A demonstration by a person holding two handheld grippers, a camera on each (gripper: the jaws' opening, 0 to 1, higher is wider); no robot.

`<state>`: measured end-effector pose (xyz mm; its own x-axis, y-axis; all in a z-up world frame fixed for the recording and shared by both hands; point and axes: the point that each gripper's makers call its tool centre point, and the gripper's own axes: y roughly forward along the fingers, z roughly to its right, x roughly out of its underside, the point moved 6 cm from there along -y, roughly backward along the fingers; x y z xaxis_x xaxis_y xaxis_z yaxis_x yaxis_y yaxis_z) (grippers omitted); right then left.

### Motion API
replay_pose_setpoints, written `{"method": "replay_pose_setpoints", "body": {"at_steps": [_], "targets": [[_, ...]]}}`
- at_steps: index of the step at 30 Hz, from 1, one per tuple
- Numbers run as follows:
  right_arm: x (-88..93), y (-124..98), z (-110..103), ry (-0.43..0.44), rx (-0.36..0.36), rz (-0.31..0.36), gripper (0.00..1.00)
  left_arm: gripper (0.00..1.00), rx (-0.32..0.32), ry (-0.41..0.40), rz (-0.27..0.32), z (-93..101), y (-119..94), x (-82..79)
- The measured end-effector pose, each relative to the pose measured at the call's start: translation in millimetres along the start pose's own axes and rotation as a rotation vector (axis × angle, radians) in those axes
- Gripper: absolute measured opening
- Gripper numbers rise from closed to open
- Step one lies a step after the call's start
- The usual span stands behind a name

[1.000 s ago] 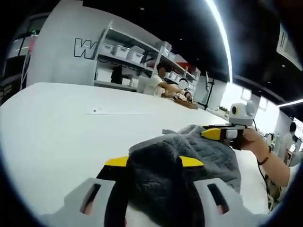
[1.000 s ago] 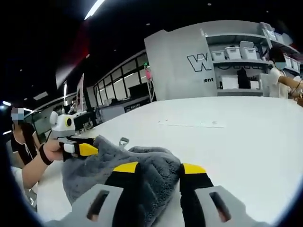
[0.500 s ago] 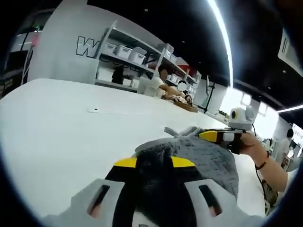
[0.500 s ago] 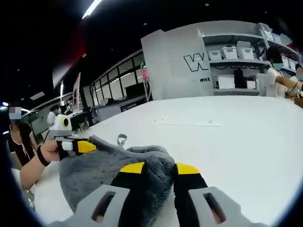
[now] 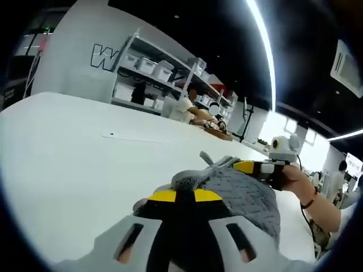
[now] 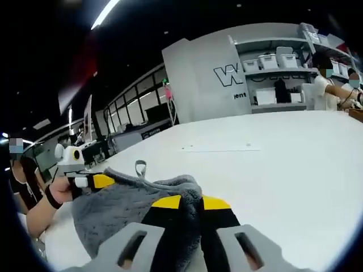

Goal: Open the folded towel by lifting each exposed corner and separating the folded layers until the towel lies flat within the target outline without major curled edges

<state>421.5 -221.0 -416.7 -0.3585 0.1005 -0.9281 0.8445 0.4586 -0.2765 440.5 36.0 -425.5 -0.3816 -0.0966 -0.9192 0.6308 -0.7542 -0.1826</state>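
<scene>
Both grippers clamp the grey towel (image 5: 238, 190) — left gripper (image 5: 184, 196) pinches its 6 o'clock edge, right gripper (image 6: 189, 202) likewise, bunched over the white table (image 6: 295, 153).

Broad white worktop (image 6: 295, 147), surface plain apart from a thin line marking (image 6: 221, 149) toward the far side. Behind it, a grey partition wall (image 6: 198, 85) bearing large lettering. Adjoining open shelving (image 5: 150, 73) holds white storage bins (image 6: 267, 61). Dark ceiling with a long bright light strip (image 5: 262, 45). Glazed window wall (image 6: 136, 116) along one side.
</scene>
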Motion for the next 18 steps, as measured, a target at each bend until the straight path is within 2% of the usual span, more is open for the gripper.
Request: {"method": "replay_pose_setpoints", "body": {"at_steps": [6,11,18], "targets": [[-0.1,0.0,-0.8,-0.004,0.006,-0.01,0.03,0.03,0.004,0.013,0.001,1.4,-0.5,1.1],[-2.2,-1.6,-0.8,0.039,0.001,0.0,0.01,0.02,0.011,0.002,0.009,1.4,-1.6,-1.0],[-5.2,-3.4,-1.6,0.042,-0.007,0.002,0.0,0.01,0.025,0.021,0.018,1.7,-2.4,-2.5]]}}
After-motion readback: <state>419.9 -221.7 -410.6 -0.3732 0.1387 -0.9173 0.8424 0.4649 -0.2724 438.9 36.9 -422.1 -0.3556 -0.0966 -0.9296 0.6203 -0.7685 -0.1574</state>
